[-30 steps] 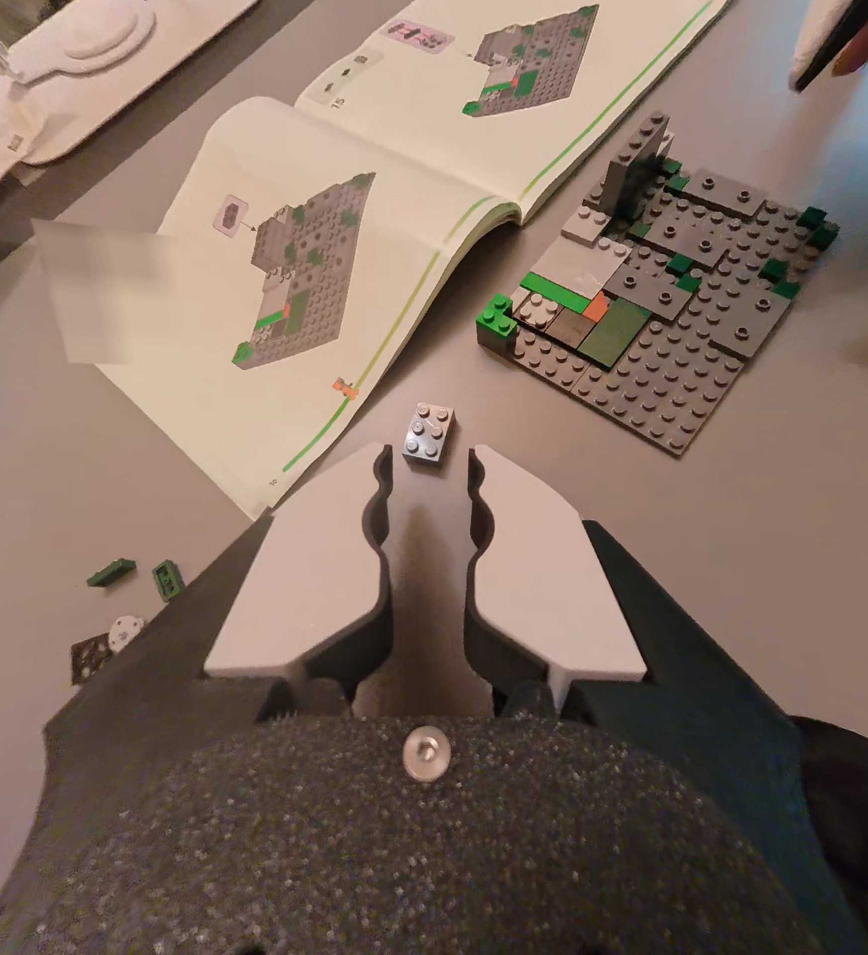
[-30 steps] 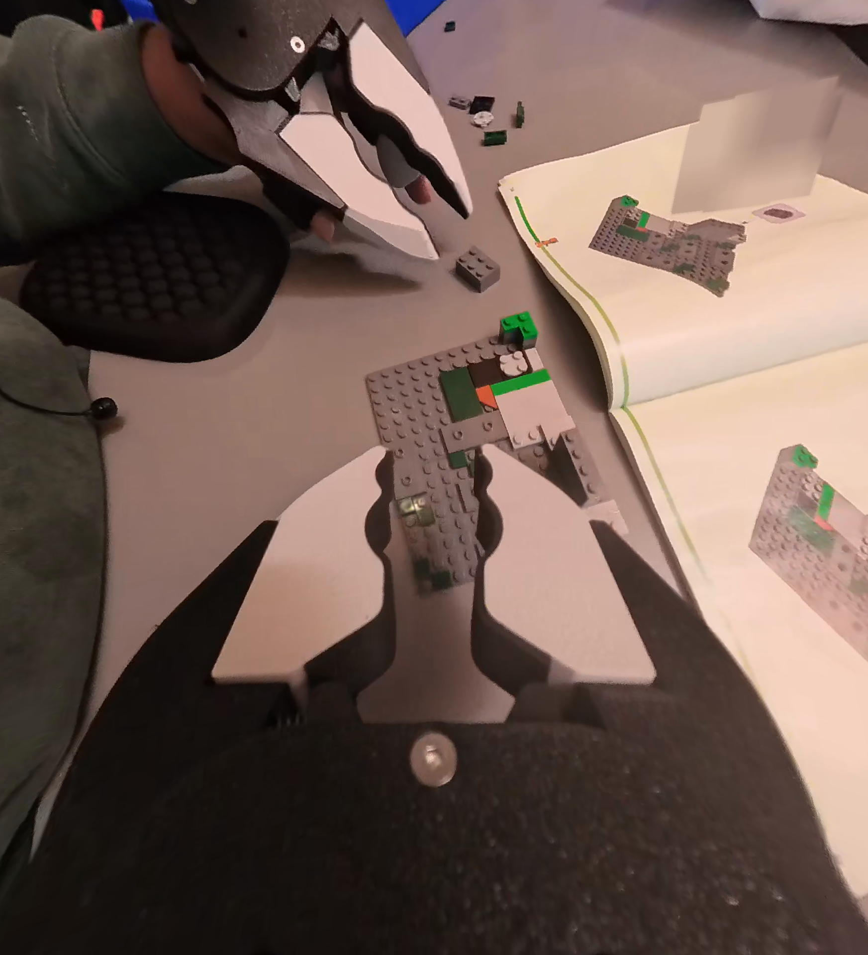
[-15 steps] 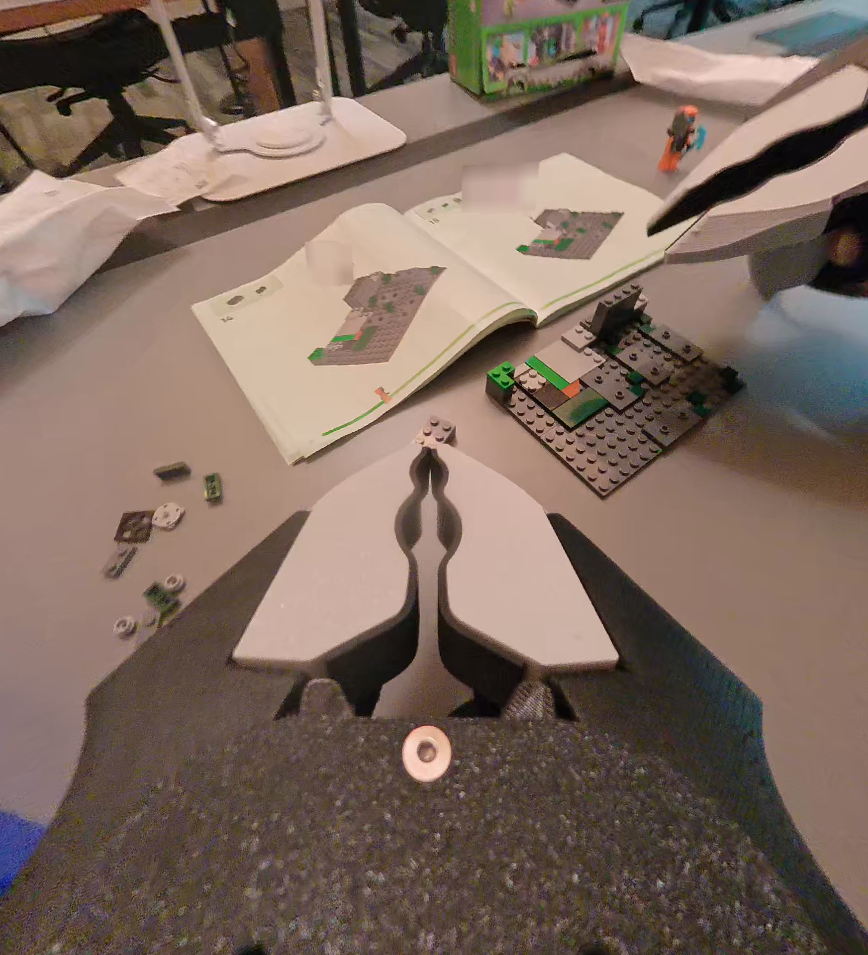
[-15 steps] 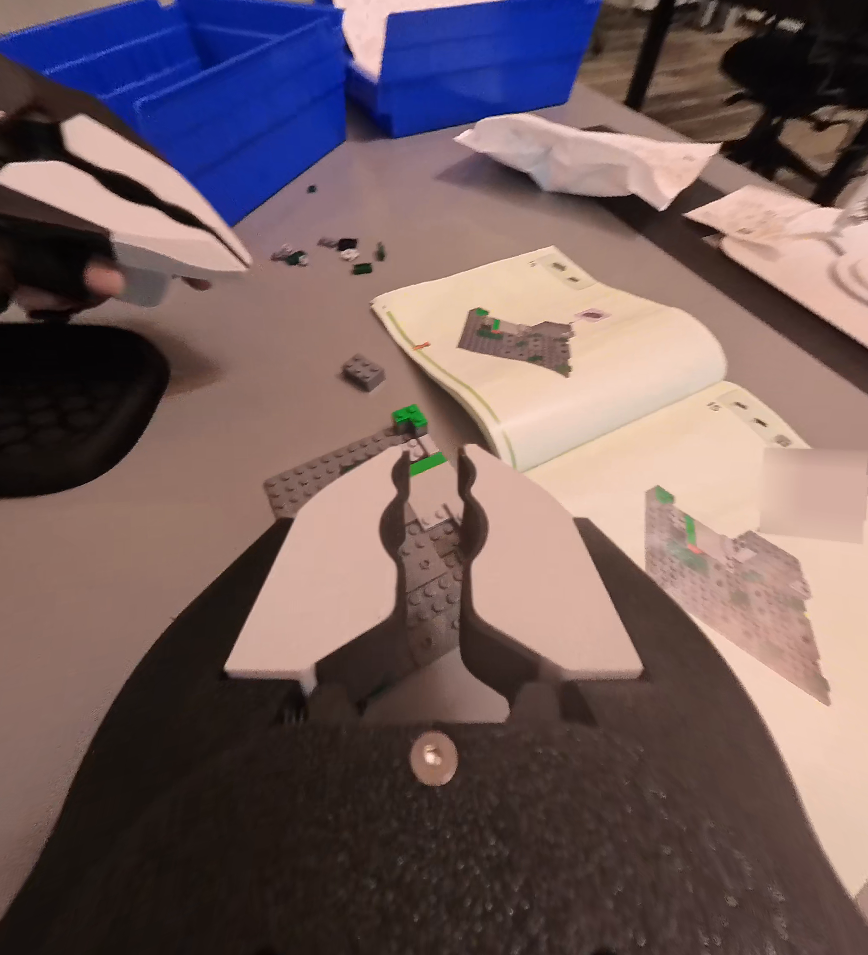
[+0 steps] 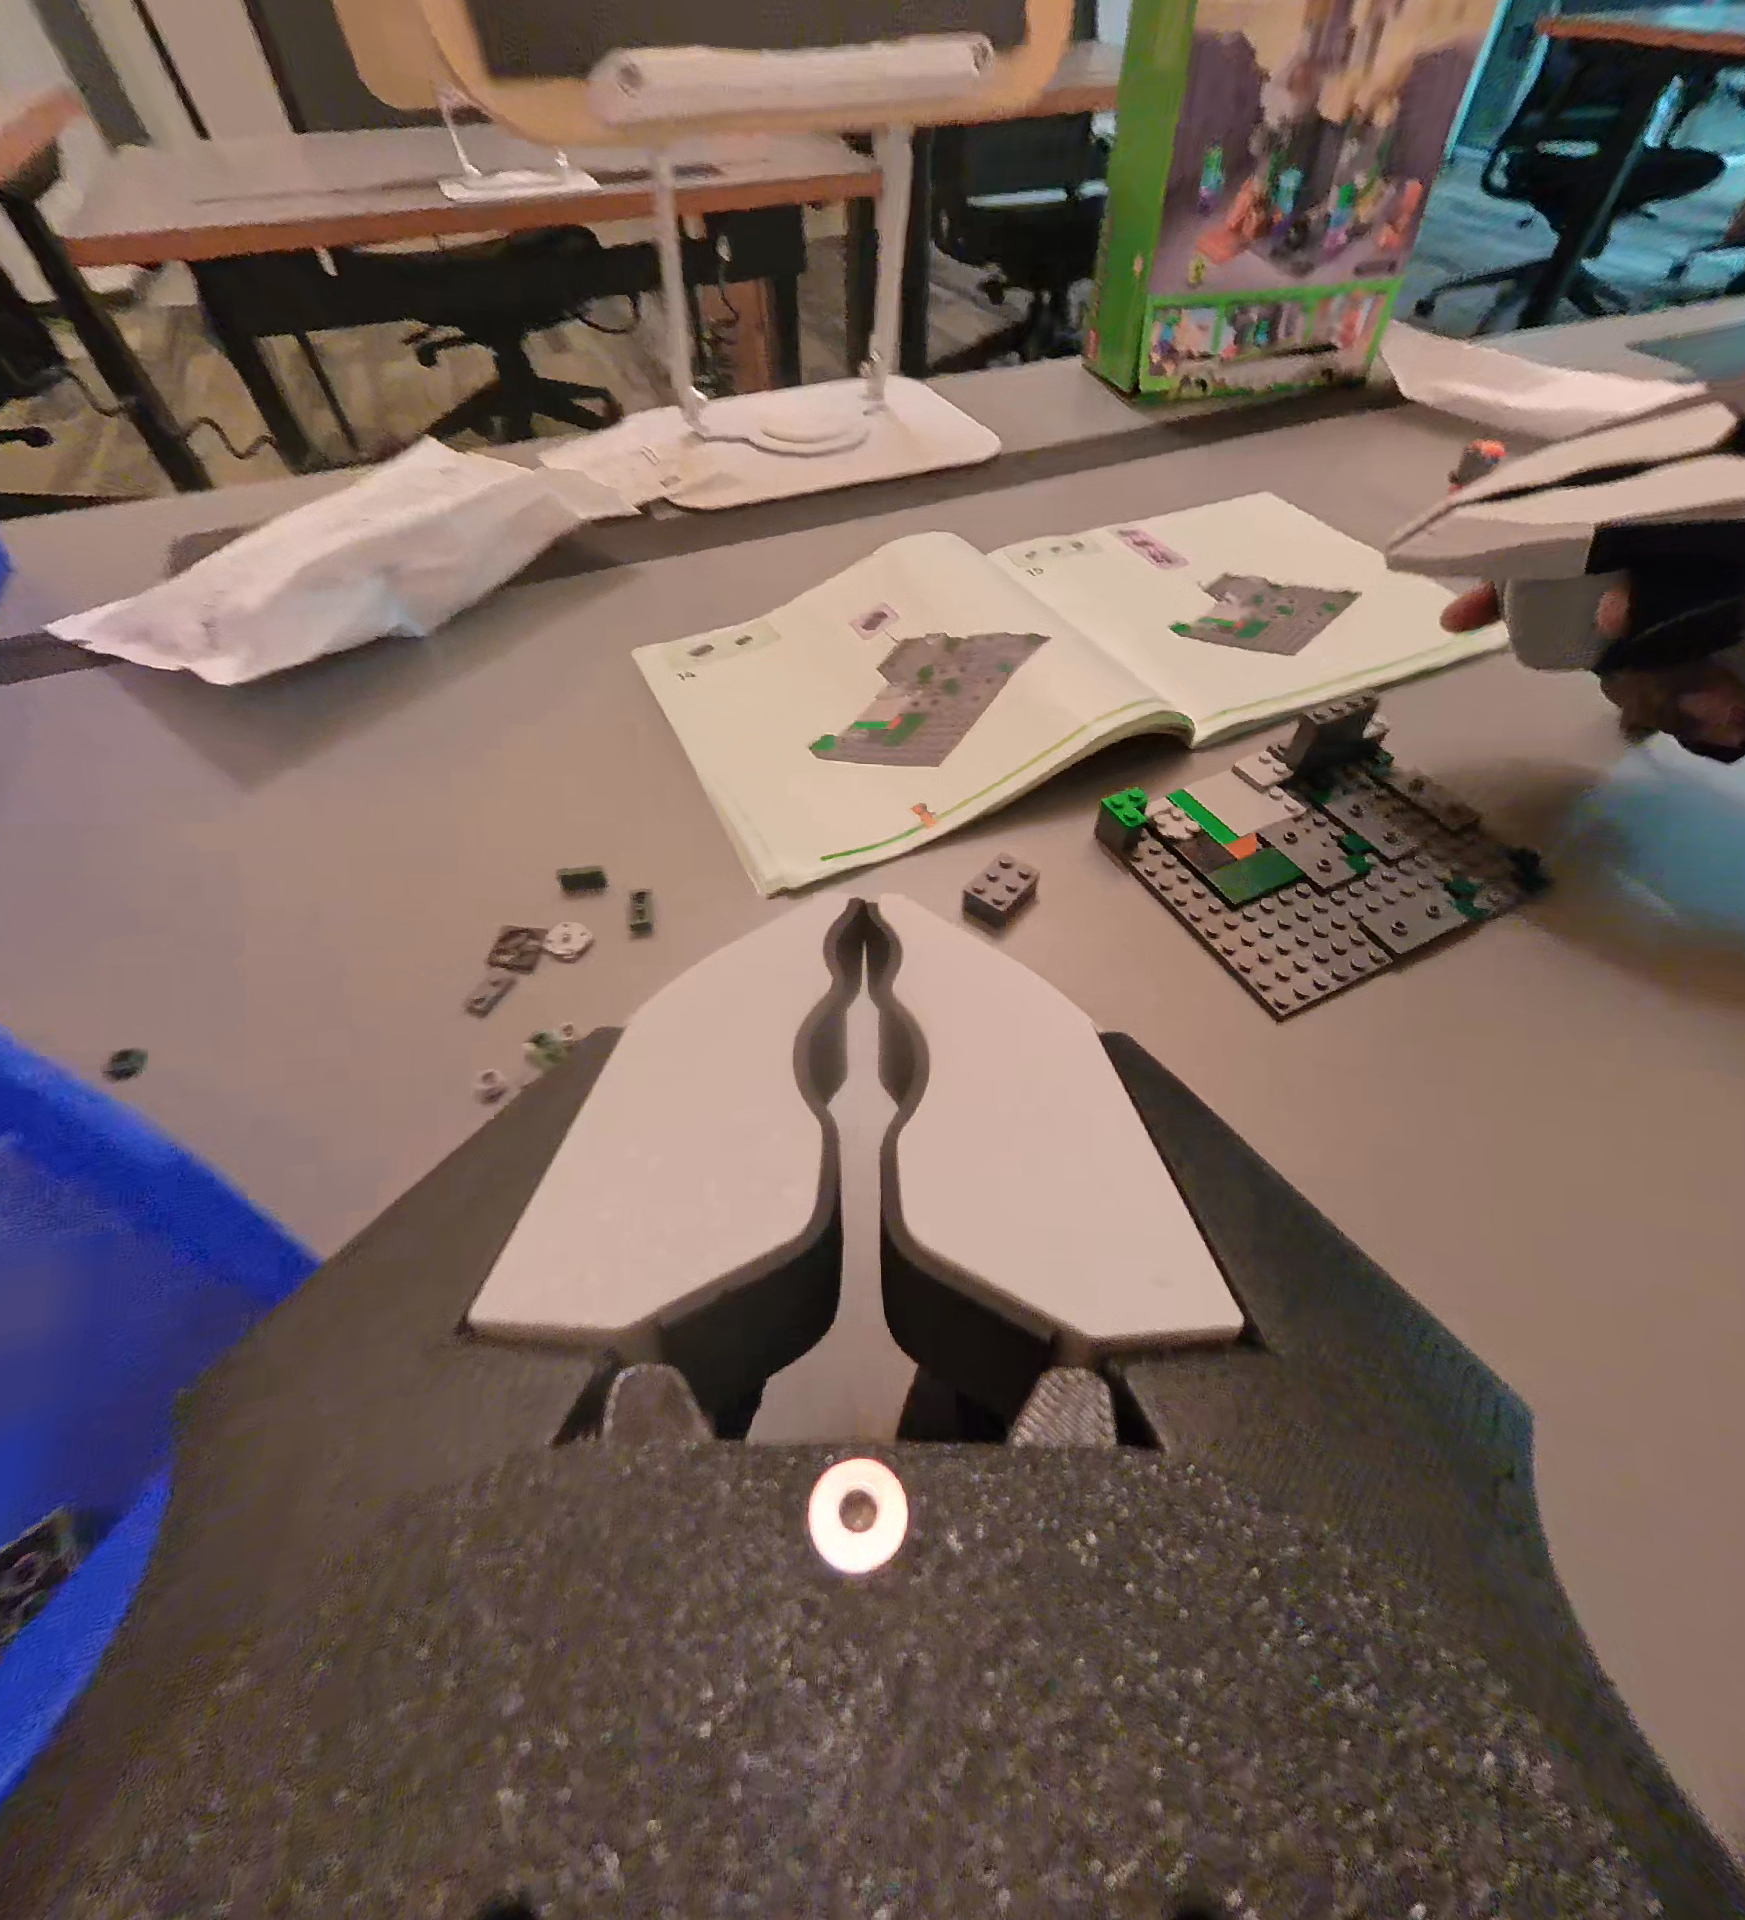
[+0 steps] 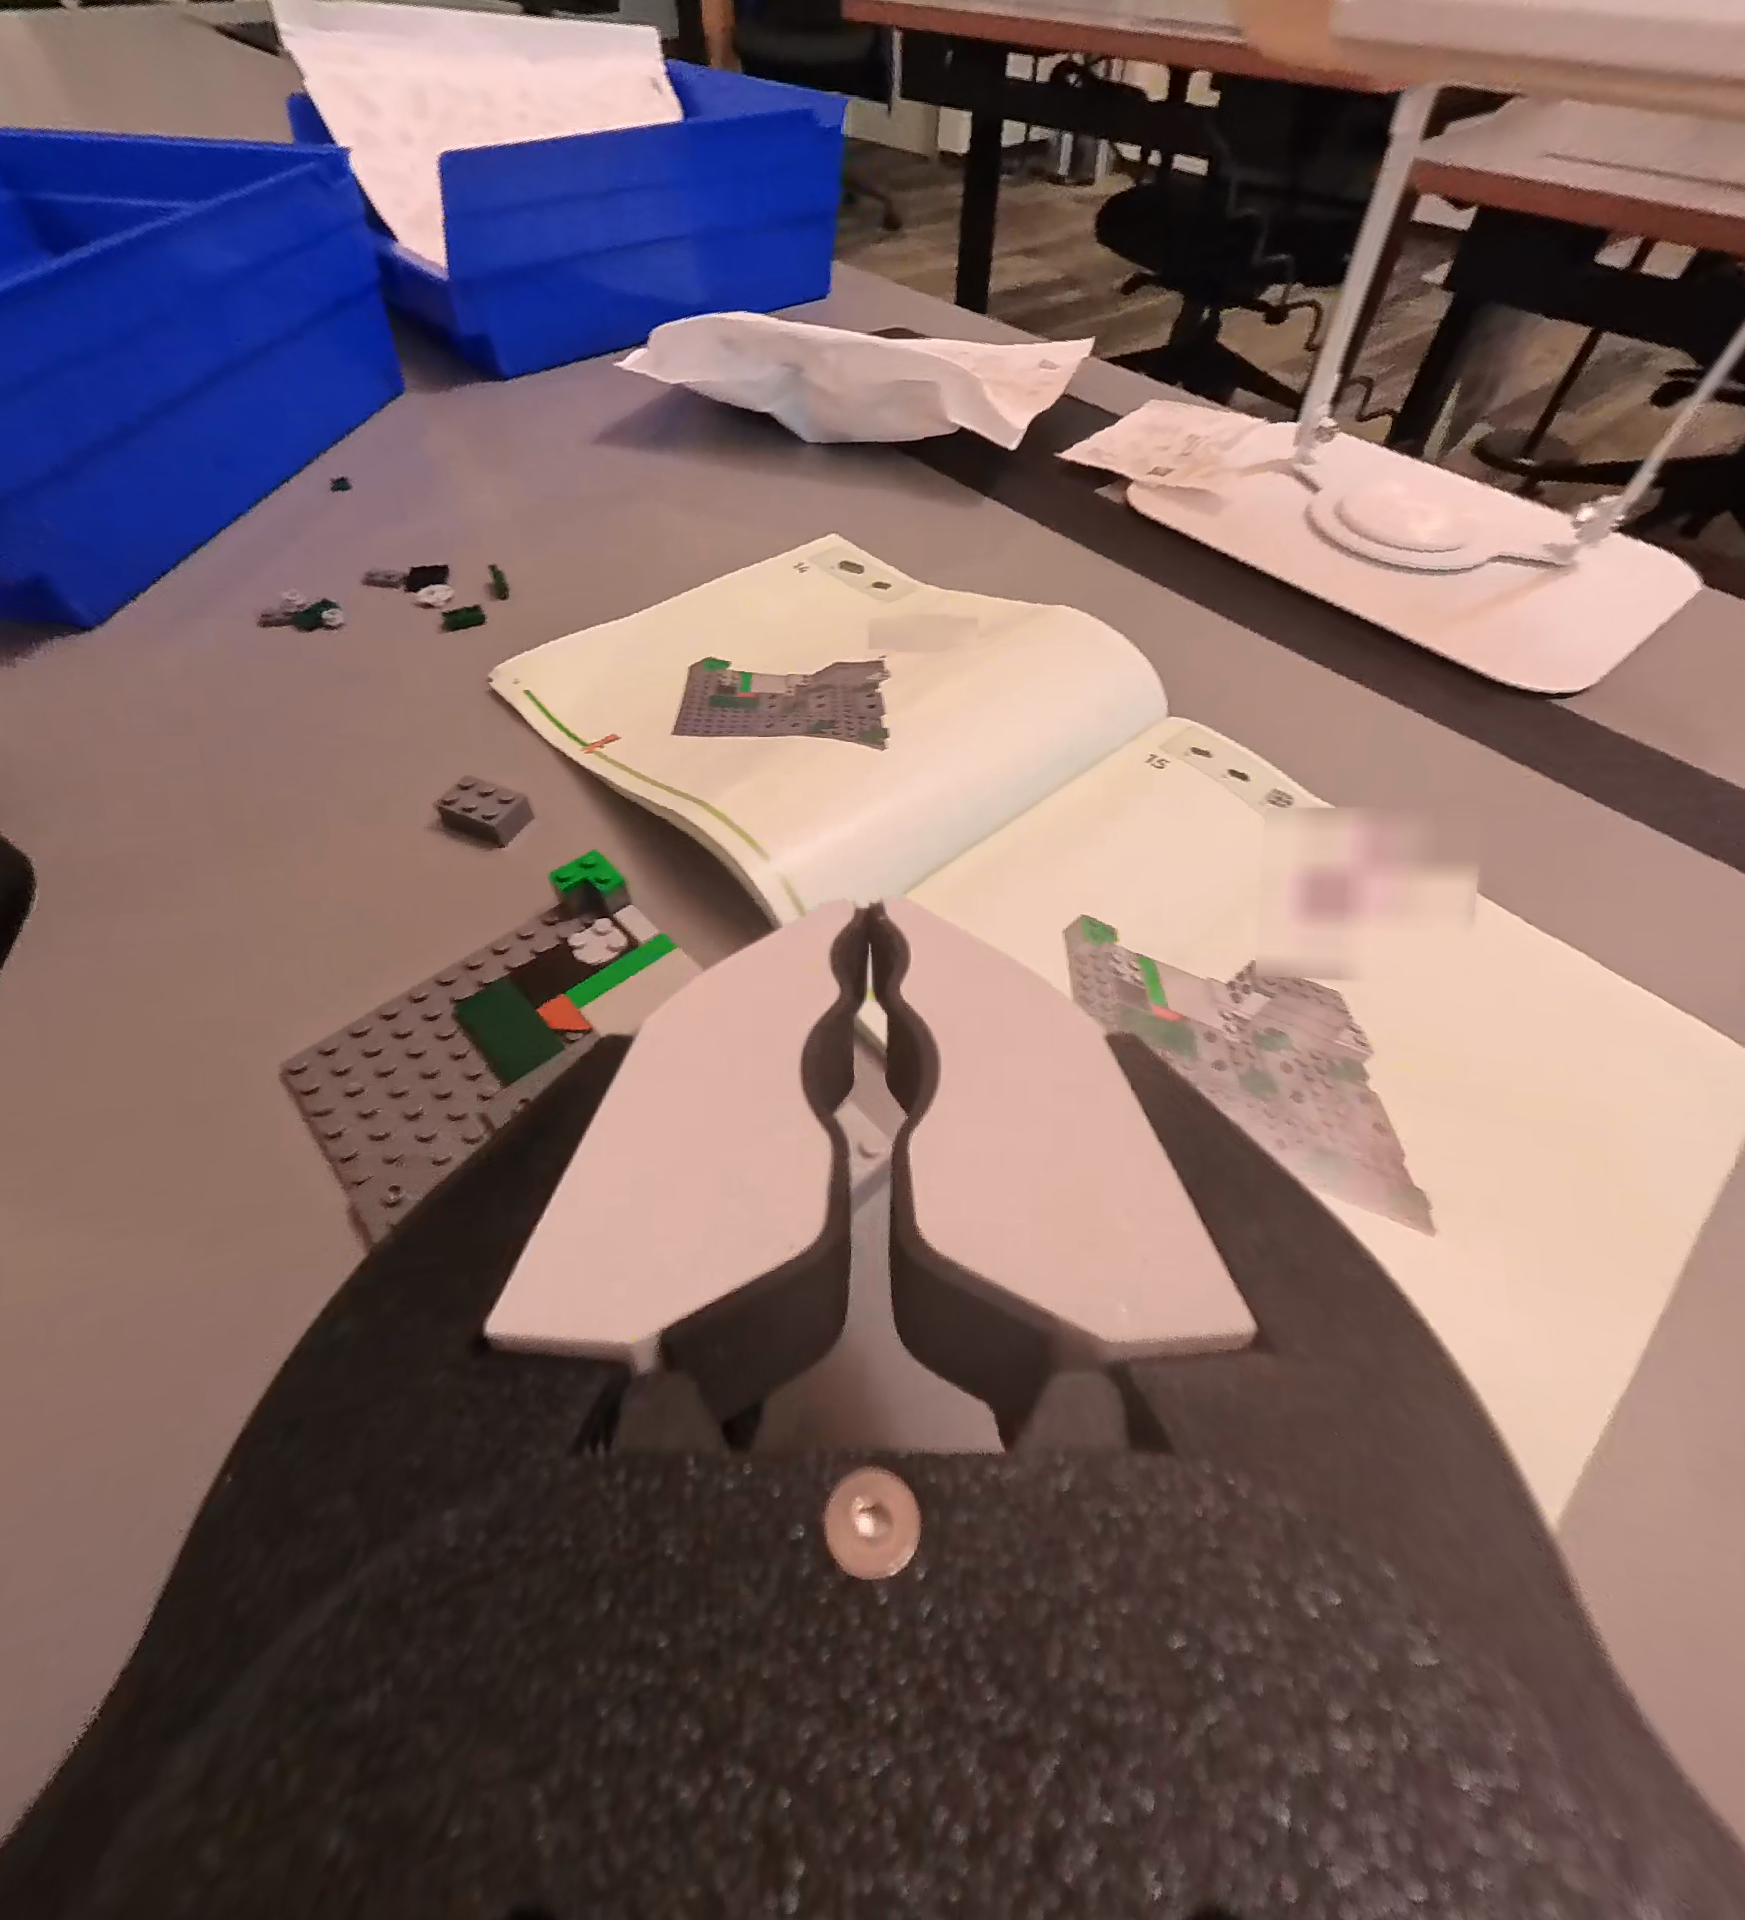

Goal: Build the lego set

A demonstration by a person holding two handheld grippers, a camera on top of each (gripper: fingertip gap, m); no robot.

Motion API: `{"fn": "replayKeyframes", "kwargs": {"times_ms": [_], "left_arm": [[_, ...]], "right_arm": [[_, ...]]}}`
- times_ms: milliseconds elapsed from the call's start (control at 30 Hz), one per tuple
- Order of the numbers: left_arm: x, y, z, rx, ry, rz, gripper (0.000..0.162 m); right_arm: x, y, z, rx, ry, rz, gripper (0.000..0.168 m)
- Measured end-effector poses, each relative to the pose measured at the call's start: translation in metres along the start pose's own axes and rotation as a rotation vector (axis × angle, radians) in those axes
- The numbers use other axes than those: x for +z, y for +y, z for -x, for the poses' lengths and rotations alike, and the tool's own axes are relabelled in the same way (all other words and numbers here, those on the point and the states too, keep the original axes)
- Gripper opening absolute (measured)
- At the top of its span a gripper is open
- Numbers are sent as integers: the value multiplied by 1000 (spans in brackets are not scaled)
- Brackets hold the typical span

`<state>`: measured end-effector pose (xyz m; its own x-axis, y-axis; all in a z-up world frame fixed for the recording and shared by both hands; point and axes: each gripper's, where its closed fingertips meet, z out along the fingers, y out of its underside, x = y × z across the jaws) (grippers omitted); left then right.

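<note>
A dark grey baseplate build (image 5: 1325, 883) with green, orange and light grey tiles lies on the grey table; it also shows in the right wrist view (image 6: 452, 1049). A loose grey 2x2 brick (image 5: 1000, 889) lies left of it, also in the right wrist view (image 6: 483, 809). My left gripper (image 5: 864, 912) is shut and empty, raised above the table, short of the brick. My right gripper (image 6: 869, 914) is shut and empty, held over the build's right part, which it hides. It shows at the right edge of the left wrist view (image 5: 1574, 509).
An open instruction booklet (image 5: 1003, 675) lies behind the build. Several small loose pieces (image 5: 556, 945) lie to the left. Blue bins (image 6: 151, 343) stand at the far left. Crumpled white paper (image 6: 847, 379), a white lamp base (image 6: 1419, 551) and a green set box (image 5: 1263, 197) stand farther back. About 25 centimeters separates my left fingertips from my right. The loose grey 2x2 brick (image 5: 1000, 889) lies around 12 centimeters away from my left fingertips. My right wrist view (image 6: 460, 796) looks at it from another angle.
Both grippers have closed from open and lifted away from the table, tilting up so the views show more of the room. The grey brick stays on the table.
</note>
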<state>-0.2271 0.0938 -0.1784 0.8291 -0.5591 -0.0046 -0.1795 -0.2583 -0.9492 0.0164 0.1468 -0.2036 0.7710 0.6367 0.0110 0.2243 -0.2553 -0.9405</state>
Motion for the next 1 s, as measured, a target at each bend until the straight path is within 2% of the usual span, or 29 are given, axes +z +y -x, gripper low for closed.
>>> {"fn": "replayKeyframes", "kwargs": {"times_ms": [133, 333, 400, 467, 533, 700, 867, 1000], "left_arm": [[-31, -12, 40, -9, -122, -38, 0], [-95, -19, 145, 4, -453, -22, 0], [-116, -21, 174, 32, -543, 9, 0], [-132, -23, 196, 67, -602, 62, 8], [-139, -23, 214, 89, -616, 121, 12], [-119, -21, 238, 105, -504, 265, 17], [-78, -17, 260, 94, -368, 374, 19], [-45, -2, 278, 55, -253, 483, 19]], "right_arm": [[-1, 0, -12, 25, 29, -14, 0], [1, 4, -15, 11, 39, -6, 0], [1, 6, -16, 1, 44, 0, 0], [2, 7, -17, -2, 44, 5, 0], [2, 8, -18, 7, 41, 7, 0], [4, 10, -20, 19, 38, 15, 0], [4, 9, -20, 15, 40, 15, 0], [3, 8, -20, 16, 42, 11, 0]]}}
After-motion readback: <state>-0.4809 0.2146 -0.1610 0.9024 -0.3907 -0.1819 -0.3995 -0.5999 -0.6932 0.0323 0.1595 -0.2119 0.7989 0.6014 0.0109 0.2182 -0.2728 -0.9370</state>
